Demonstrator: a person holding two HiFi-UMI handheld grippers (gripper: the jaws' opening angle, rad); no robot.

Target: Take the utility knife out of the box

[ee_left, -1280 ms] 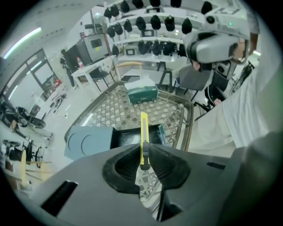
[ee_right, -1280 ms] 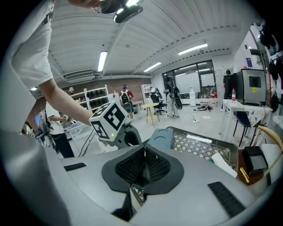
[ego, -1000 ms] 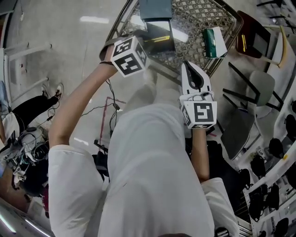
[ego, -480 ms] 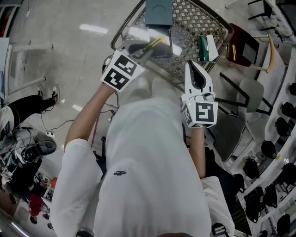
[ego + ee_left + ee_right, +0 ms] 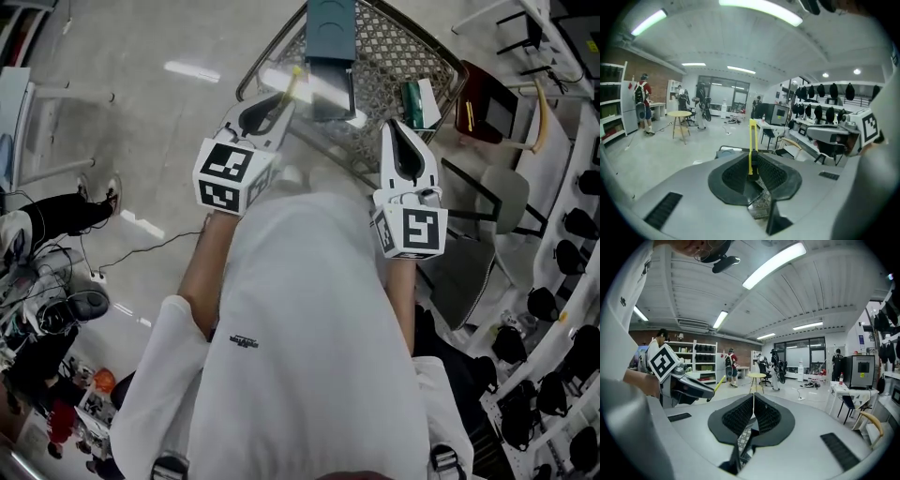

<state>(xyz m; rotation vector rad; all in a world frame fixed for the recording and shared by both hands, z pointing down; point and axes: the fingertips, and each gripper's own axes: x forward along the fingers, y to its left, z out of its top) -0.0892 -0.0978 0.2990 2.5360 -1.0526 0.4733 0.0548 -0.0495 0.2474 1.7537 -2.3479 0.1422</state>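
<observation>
Above the near rim of the wire basket [image 5: 384,42], the left gripper [image 5: 275,101] clamps the yellow utility knife [image 5: 290,82]. The knife's slim body juts past the jaw tips, free of the grey box [image 5: 328,23] lying in the basket. Near it on the right, the right gripper [image 5: 395,128] is clenched on nothing. Open floor [image 5: 141,122] lies left of the basket; chairs [image 5: 511,192] crowd its right side.

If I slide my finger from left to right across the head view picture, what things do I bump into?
Left gripper → yellow utility knife in its jaws → box → right gripper → dark red chair.
</observation>
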